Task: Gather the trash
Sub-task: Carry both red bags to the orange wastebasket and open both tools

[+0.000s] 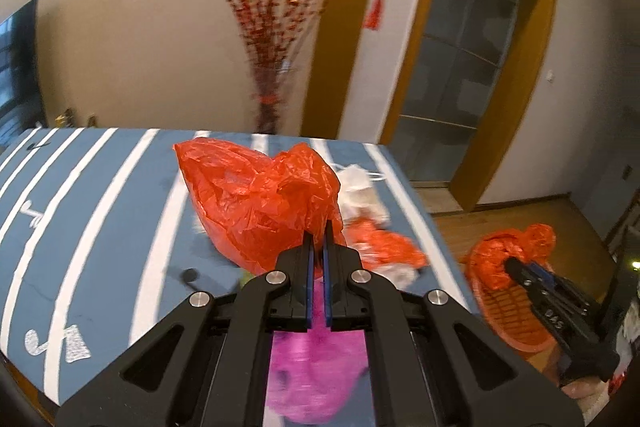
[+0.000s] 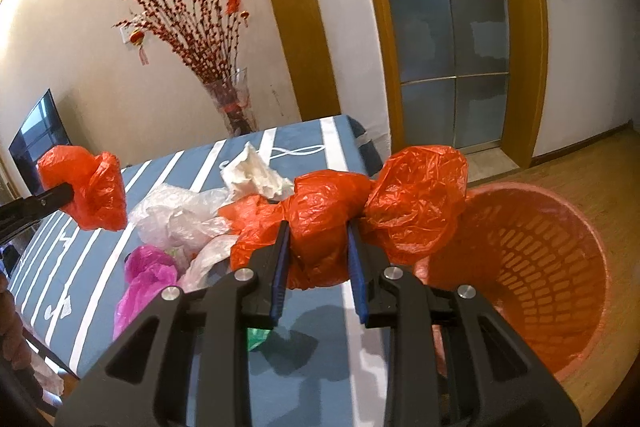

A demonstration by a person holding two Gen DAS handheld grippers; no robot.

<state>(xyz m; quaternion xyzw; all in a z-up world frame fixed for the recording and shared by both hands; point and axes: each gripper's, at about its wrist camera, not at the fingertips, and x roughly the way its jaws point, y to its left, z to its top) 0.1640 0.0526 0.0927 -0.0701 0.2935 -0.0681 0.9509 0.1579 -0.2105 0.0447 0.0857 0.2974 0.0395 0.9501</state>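
The left hand-held gripper (image 1: 319, 227) is clenched on a fold of a red bag (image 1: 256, 203), its fingers nearly together with the film pinched between the blue pads. From the right wrist view this same bag (image 2: 86, 193) hangs bunched at the gripper tip above the worktop (image 2: 312, 355), a blue cloth with white stripes.

The right hand-held gripper (image 2: 318, 227) is grasping another red bag (image 2: 332, 223), a wad filling the gap between its pads. One puffed end (image 2: 416, 203) bulges over the rim of the orange bin (image 2: 560, 267), which stands on the floor beside the worktop; the bin's lower edge is cut off by the lens.

On the worktop lie white bags (image 2: 180, 215), a crumpled tissue (image 2: 256, 171) and a pink bag (image 2: 144, 279). A green scrap (image 2: 256, 338) is mostly hidden under the gripper. The left view is motion-blurred, so the pile is hard to read there.
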